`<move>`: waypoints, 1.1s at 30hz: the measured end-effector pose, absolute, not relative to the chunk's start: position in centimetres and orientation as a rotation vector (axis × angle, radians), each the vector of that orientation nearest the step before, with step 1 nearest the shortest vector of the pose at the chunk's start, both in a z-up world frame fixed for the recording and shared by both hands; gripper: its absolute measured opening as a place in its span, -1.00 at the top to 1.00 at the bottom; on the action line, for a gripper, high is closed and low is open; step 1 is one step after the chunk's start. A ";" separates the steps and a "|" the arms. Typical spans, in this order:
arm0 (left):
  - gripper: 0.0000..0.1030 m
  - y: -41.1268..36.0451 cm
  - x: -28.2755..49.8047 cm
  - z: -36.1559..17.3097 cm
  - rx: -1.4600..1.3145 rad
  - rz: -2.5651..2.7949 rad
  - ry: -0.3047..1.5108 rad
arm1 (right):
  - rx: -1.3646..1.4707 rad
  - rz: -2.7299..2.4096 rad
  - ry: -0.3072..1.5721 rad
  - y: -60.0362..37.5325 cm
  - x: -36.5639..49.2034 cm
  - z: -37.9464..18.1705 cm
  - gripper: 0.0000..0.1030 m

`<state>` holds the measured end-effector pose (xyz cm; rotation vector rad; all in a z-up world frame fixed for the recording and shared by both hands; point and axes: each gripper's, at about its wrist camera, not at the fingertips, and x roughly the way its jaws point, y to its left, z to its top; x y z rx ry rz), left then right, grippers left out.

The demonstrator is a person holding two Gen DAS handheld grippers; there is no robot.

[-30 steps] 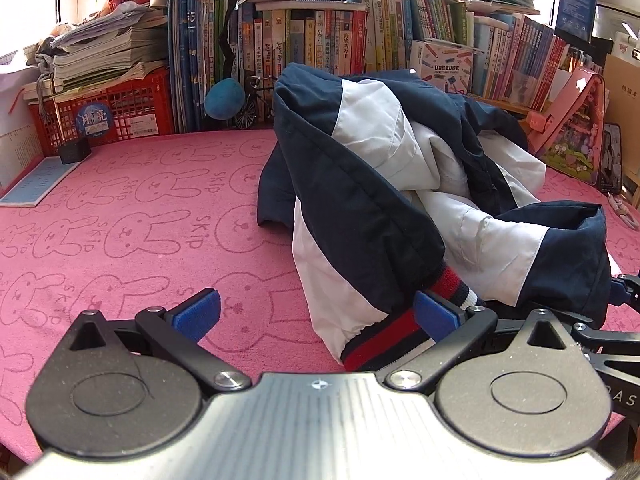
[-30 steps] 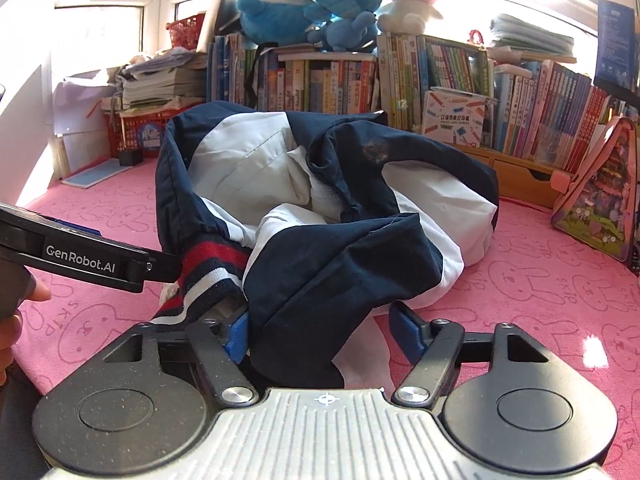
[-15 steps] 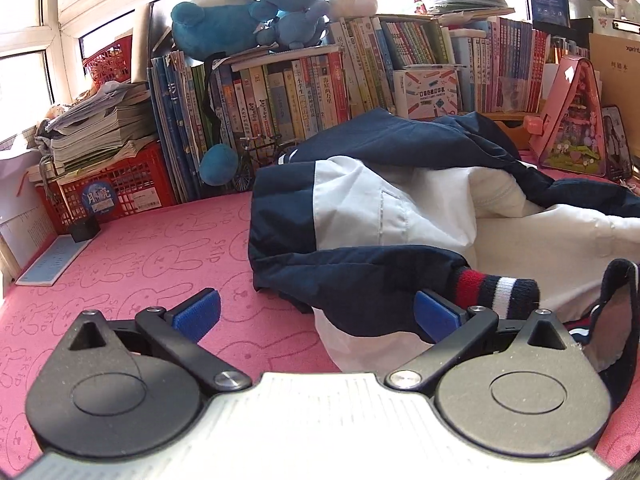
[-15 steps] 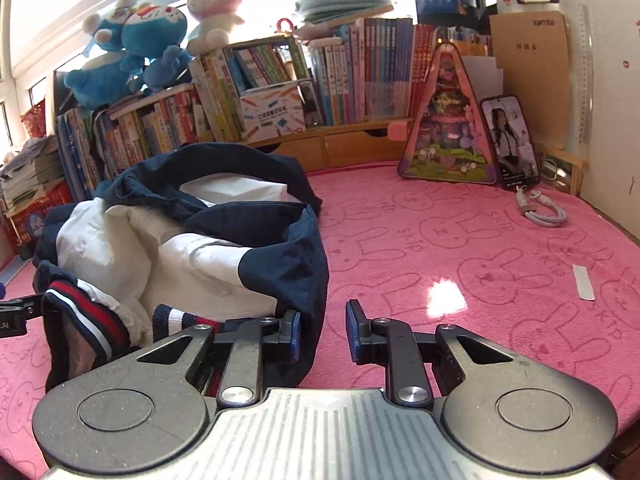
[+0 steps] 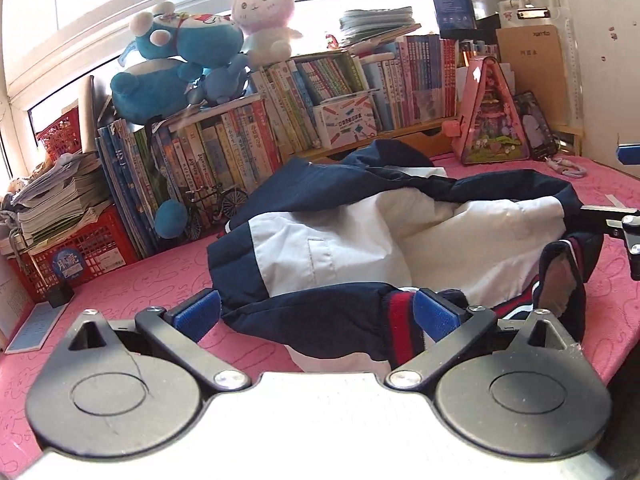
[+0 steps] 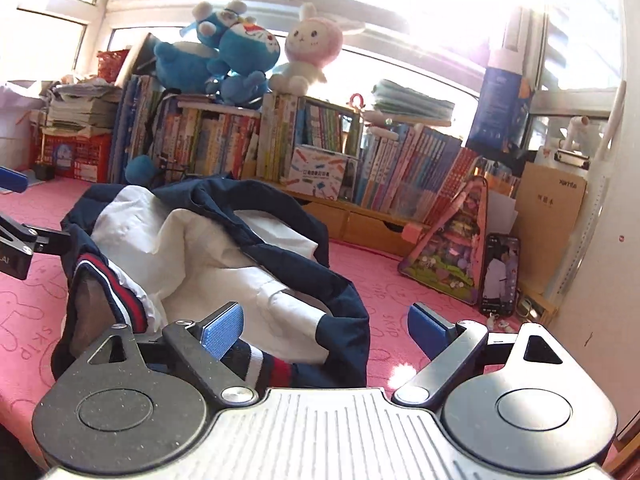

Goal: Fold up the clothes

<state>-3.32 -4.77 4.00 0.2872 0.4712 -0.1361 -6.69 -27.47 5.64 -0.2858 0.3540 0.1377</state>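
A navy and white jacket with red, white and navy striped cuffs lies crumpled on the pink rabbit-print mat. My left gripper is open, with a navy sleeve and its striped cuff lying between its blue pads. In the right wrist view the jacket lies to the left and ahead. My right gripper is open, with a navy fold and a striped cuff lying between its fingers. Each gripper shows at the edge of the other's view.
Shelves of books with plush toys line the back. A red crate with stacked papers stands at the left. A pink triangular toy, a phone and a cable lie at the right.
The right gripper has opened wide from nearly shut and let go of the jacket. The jacket has spread out lower on the mat. The left gripper stays open.
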 end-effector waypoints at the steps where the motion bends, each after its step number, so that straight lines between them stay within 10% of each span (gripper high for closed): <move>1: -1.00 -5.4 -3.3 3.5 0.303 -0.157 0.478 | -0.312 0.170 0.355 -26.8 -6.8 5.5 -0.89; 16: -1.00 -2.7 1.0 -2.1 0.485 0.199 0.547 | -0.548 -0.107 0.427 -25.5 -4.8 -0.4 -0.89; 33: -1.00 5.1 -4.9 -1.9 0.252 0.116 0.802 | -0.168 0.057 0.633 -34.2 -7.0 -0.3 -0.97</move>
